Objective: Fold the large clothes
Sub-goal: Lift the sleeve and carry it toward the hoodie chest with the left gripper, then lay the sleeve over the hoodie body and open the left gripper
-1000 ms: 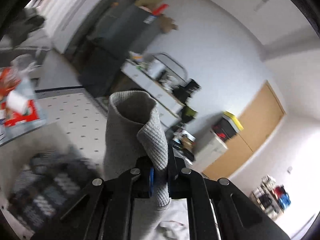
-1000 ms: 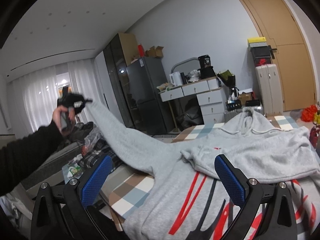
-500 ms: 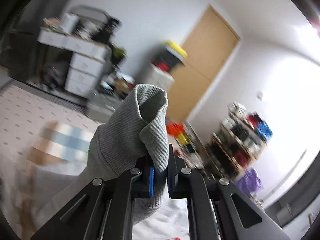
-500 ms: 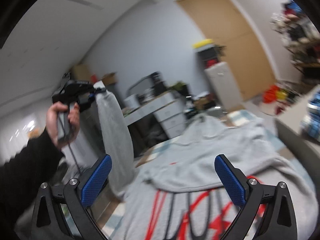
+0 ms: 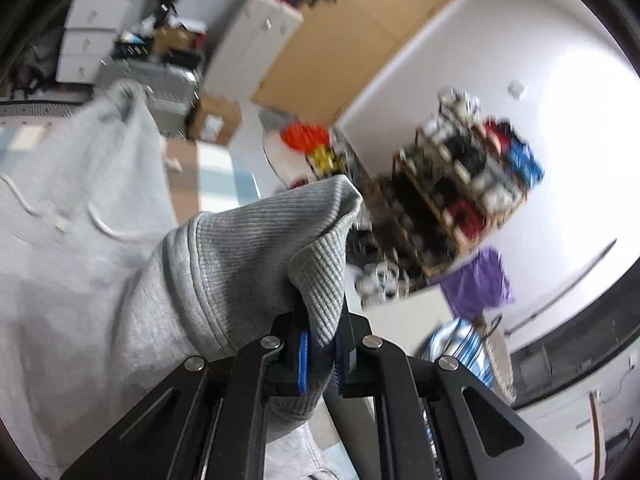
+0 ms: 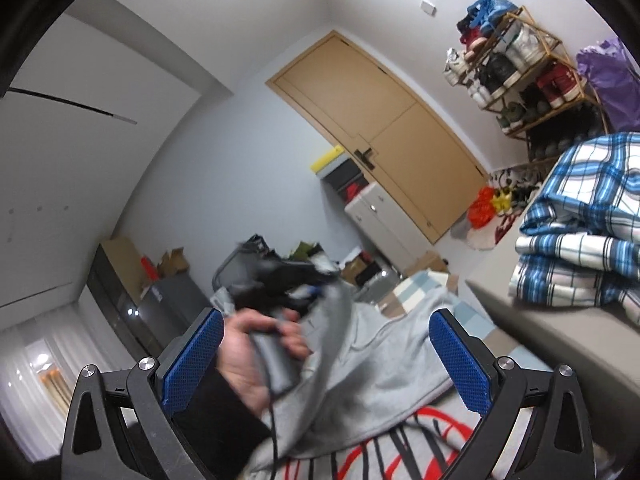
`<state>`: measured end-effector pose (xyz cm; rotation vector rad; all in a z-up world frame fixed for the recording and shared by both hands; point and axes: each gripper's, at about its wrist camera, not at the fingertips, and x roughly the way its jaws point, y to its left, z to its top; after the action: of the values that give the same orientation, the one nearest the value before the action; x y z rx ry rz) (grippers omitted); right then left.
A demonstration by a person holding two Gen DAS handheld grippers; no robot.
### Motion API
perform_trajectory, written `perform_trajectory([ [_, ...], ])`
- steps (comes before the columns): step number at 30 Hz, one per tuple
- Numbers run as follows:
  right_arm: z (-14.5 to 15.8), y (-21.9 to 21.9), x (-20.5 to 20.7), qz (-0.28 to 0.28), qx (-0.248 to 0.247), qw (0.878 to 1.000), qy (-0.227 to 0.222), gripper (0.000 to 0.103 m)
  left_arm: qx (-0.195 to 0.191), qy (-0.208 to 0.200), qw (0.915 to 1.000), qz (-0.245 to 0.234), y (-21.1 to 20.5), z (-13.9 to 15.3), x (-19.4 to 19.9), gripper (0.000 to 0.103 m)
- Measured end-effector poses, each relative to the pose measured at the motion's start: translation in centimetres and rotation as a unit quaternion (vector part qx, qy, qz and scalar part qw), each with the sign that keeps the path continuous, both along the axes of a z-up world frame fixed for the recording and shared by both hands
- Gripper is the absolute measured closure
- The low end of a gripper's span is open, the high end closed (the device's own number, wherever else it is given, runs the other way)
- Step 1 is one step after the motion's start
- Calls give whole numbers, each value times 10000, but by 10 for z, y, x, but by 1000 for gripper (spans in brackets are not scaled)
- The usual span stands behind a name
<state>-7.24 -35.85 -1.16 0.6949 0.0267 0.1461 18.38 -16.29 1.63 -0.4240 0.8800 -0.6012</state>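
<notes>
The sleeve cuff [image 5: 296, 248] is ribbed grey knit, coarse and matt; the hoodie [image 6: 400, 368] behind it is softer fleece-like cloth with flat red and black print; the left gripper [image 5: 320, 354] is matt black plastic with bright metal screw heads and blue textured pads [image 5: 303, 360]; the right gripper [image 6: 324, 360] has the same dimpled blue facing; the folded shirts [image 6: 580, 240] are thin checked woven cloth; the door [image 6: 392, 136] is smooth pale wood.
</notes>
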Motion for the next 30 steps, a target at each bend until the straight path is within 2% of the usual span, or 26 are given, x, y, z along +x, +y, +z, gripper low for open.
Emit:
perform_trajectory([
  [3, -1, 6, 5, 162, -126, 9998, 61, 0, 481, 200, 9978, -422, -23, -21, -6, 99],
  [5, -1, 12, 10, 326, -179, 9992, 109, 0, 869, 423, 9932, -651, -33, -38, -12, 98],
  [8, -3, 20, 15, 475, -299, 9983, 183, 0, 1077, 735, 9860, -1037, -39, -44, -19, 90],
  [11, -3, 23, 15, 543, -381, 9976, 206, 0, 1048, 729, 9816, -1419, -26, -33, -32, 67],
  [12, -3, 23, 16, 539, -381, 9976, 201, 0, 937, 755, 9799, -1594, -16, -27, -39, 49],
  [13, -3, 22, 15, 538, -366, 9977, 200, 0, 855, 731, 9785, -1728, -2, -19, -47, 37],
  [16, -5, 18, 15, 565, -213, 9979, 218, 0, 693, 639, 9787, -1826, 52, 0, -69, 35],
  [19, -7, 16, 18, 633, -75, 9974, 324, 0, 983, 338, 9819, -1581, 120, 10, -80, 35],
  [21, -8, 16, 20, 695, -39, 9968, 394, 0, 1213, 119, 9872, -1025, 169, 5, -80, 35],
  [23, -8, 19, 22, 681, -117, 9968, 412, 0, 1071, 383, 9924, -461, 222, -7, -73, 35],
  [25, -7, 23, 24, 673, -240, 9965, 444, 0, 904, 723, 9932, -104, 255, -23, -66, 35],
  [28, -9, 31, 32, 748, -442, 9944, 609, 0, 794, 1076, 9908, 188, 293, -46, -72, 35],
  [30, -12, 38, 38, 860, -587, 9916, 772, 0, 722, 1288, 9889, 187, 302, -61, -75, 35],
])
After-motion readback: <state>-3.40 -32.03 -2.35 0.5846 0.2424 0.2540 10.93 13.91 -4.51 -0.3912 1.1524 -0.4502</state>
